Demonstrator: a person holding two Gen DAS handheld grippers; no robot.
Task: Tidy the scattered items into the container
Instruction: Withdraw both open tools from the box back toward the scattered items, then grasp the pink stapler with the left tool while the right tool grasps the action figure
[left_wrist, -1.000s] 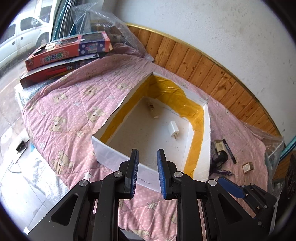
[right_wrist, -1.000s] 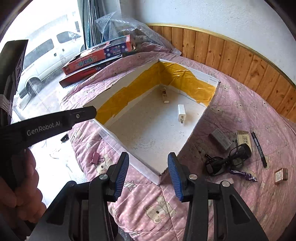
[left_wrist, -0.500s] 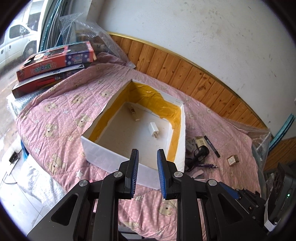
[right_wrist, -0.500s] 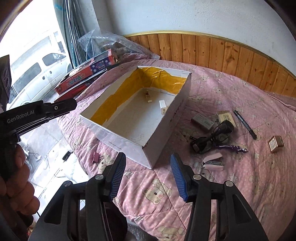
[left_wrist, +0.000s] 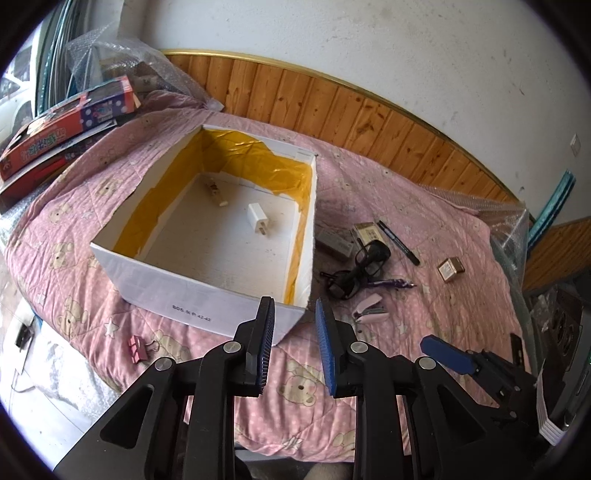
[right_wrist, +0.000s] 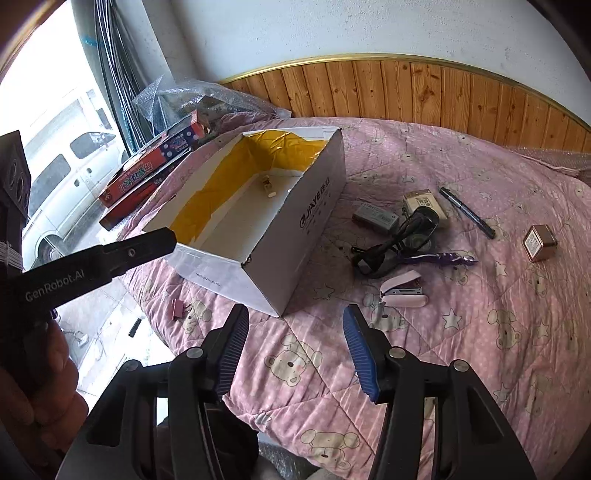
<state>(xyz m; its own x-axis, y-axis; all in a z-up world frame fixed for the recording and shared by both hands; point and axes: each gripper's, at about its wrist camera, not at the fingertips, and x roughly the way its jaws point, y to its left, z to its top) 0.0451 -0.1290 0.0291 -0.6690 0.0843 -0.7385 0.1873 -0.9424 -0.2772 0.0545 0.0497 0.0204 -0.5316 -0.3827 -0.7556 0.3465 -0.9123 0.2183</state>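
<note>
A white cardboard box (left_wrist: 207, 300) (right_wrist: 314, 210) with yellow tape inside stands on a pink quilt. A white charger (left_wrist: 258, 223) and a small bottle (left_wrist: 217, 190) lie in it. Right of the box lie a pink stapler (right_wrist: 404, 290) (left_wrist: 370, 311), a black cable bundle (right_wrist: 395, 240), a purple pen (right_wrist: 447, 258), a black marker (right_wrist: 467, 212), a grey box (right_wrist: 375, 218) and a small brown box (right_wrist: 540, 243). A pink binder clip (left_wrist: 137, 349) (right_wrist: 178, 309) lies before the box. My left gripper (left_wrist: 293, 314) is slightly open and empty. My right gripper (right_wrist: 295, 321) is open and empty, above the quilt.
Red game boxes (left_wrist: 66, 122) and bubble wrap (left_wrist: 110, 62) sit at the far left by a window. Wooden wall panelling (right_wrist: 406, 92) runs behind the bed. The quilt's front edge (left_wrist: 92, 362) drops off to the floor at left.
Both grippers have pulled back from the box and swung right, so the scattered items now show. The right gripper's jaws have opened wider.
</note>
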